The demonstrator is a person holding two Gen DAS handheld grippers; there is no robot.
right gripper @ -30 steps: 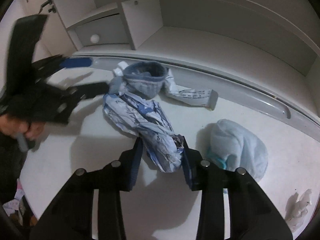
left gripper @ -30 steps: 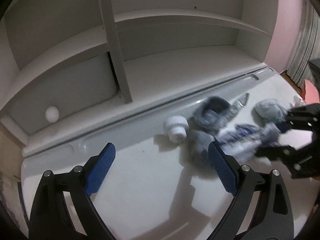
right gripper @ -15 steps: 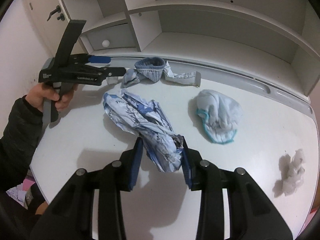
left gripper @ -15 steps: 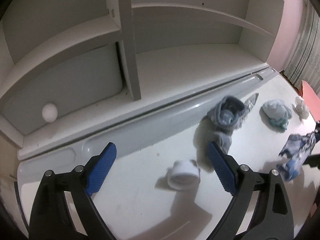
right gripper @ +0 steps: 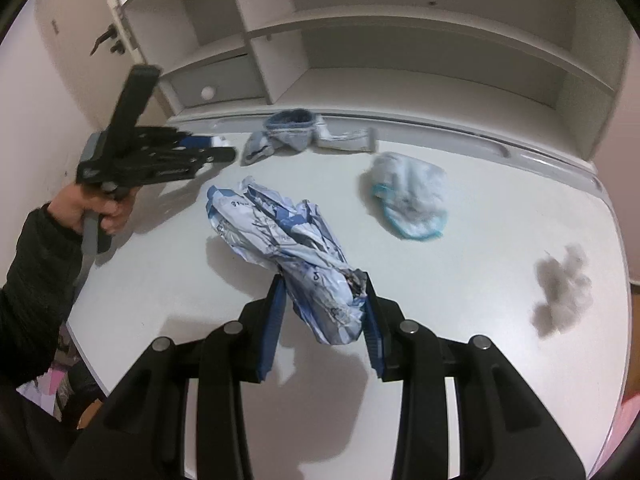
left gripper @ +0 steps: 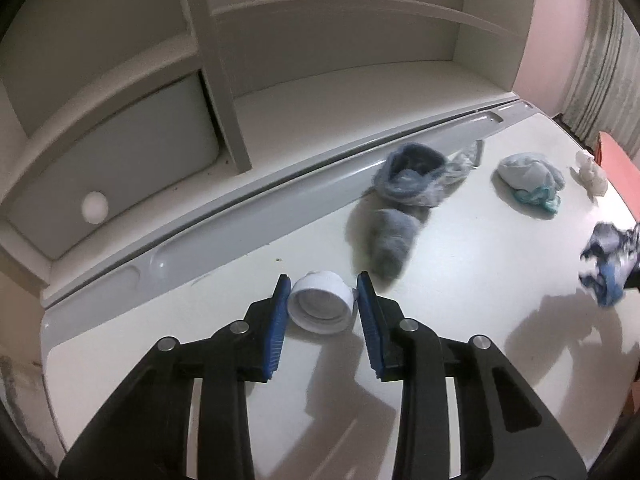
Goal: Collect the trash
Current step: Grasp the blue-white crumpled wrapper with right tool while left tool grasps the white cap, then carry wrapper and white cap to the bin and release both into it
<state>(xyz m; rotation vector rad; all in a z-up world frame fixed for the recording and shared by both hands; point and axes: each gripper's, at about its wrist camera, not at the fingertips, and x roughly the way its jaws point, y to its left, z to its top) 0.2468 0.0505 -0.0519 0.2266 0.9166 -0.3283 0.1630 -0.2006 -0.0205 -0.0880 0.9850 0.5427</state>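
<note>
The left gripper (left gripper: 322,306) pinched a rigid white plastic cap (left gripper: 321,307) by its sides on the desk (left gripper: 460,280), while the right gripper (right gripper: 323,306) squeezed one end of a light, crushable crumpled wrapper (right gripper: 286,240), held above the desk.

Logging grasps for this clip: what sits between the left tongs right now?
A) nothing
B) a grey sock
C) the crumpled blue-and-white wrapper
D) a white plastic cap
D: in the left wrist view the white plastic cap sits between the blue pads of the left tongs.
</note>
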